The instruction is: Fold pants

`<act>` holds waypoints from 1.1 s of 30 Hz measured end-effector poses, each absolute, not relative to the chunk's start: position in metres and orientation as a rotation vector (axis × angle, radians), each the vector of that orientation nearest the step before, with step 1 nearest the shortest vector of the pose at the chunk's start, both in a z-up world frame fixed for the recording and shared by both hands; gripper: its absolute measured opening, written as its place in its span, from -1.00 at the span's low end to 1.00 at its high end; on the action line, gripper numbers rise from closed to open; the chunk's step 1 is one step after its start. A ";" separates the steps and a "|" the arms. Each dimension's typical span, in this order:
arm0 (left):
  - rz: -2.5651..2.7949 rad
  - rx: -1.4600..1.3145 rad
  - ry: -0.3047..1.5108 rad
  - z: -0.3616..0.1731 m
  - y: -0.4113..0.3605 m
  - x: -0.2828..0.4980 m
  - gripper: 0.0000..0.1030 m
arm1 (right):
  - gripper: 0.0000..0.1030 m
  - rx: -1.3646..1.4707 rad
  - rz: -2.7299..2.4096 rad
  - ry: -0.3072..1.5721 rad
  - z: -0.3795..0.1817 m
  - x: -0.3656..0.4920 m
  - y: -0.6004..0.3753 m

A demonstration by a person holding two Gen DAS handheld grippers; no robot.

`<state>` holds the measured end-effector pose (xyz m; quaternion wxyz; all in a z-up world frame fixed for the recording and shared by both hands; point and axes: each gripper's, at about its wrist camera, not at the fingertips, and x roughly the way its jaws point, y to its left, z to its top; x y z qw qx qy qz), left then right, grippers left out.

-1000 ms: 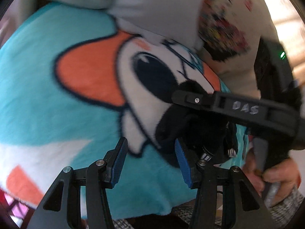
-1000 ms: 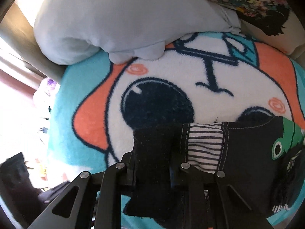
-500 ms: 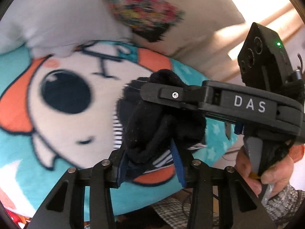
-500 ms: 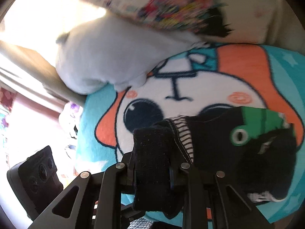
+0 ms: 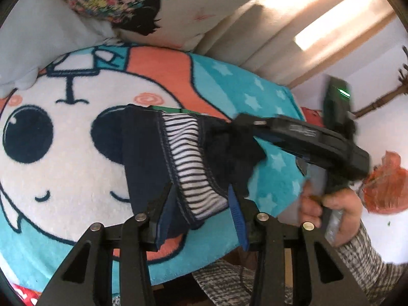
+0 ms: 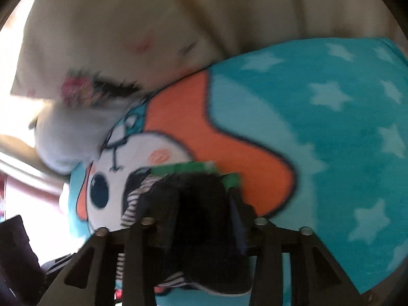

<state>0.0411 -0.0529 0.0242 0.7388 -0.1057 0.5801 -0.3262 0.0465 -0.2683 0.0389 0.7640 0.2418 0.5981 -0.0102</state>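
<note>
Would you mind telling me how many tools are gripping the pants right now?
2. The left tool clamps the striped waistband of the pants; the right tool clamps the dark fabric at their other end.

Both black tools, left (image 5: 199,204) and right (image 6: 201,209), have blue pads, silver screws; checked grey sleeve (image 5: 367,265).

**Cartoon Blanket Covers the Bed**

A turquoise blanket (image 5: 255,94) with white stars and a big-eyed cartoon face lies spread out. A floral-print pillow (image 5: 178,7) and a pale grey pillow (image 5: 33,40) rest at its far edge. An orange bag (image 5: 382,186) sits beside it.
</note>
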 end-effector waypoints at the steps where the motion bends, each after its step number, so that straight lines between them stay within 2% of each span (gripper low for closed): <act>1: -0.702 -0.231 1.278 0.022 -0.054 0.043 -0.21 | -0.15 0.542 -0.039 1.258 0.047 0.042 -0.277; 7: -0.659 -0.187 1.324 -0.002 -0.078 0.045 -0.21 | -0.16 0.699 0.144 1.133 0.076 0.039 -0.284; 12: -0.617 -0.179 1.383 -0.033 -0.082 0.045 -0.18 | -0.16 0.820 0.222 1.269 0.032 0.038 -0.269; 15: -0.629 -0.251 1.400 -0.031 -0.070 0.050 -0.18 | -0.18 0.800 0.144 1.385 -0.009 0.032 -0.265; 17: -0.636 -0.302 1.388 -0.021 -0.059 0.052 -0.18 | -0.17 0.831 0.154 1.357 -0.011 0.031 -0.269; 19: -0.635 -0.369 1.350 -0.007 -0.042 0.058 -0.18 | -0.08 0.874 0.190 1.299 0.005 0.030 -0.274; 20: -0.624 -0.394 1.336 -0.003 -0.033 0.062 -0.17 | 0.07 0.869 0.204 1.277 0.012 0.030 -0.276; 21: -0.612 -0.422 1.325 -0.001 -0.023 0.068 -0.07 | 0.24 0.840 0.209 1.252 0.022 0.029 -0.278; 24: -0.564 -0.471 1.321 -0.006 -0.005 0.084 0.11 | 0.48 0.754 0.180 1.215 0.033 0.021 -0.286; 31: -0.615 -0.521 1.380 -0.036 -0.016 0.104 0.29 | 0.49 0.811 0.141 1.269 0.000 0.010 -0.289; 33: -0.639 -0.494 1.398 -0.045 -0.029 0.108 0.46 | 0.49 0.817 0.158 1.275 -0.006 0.011 -0.286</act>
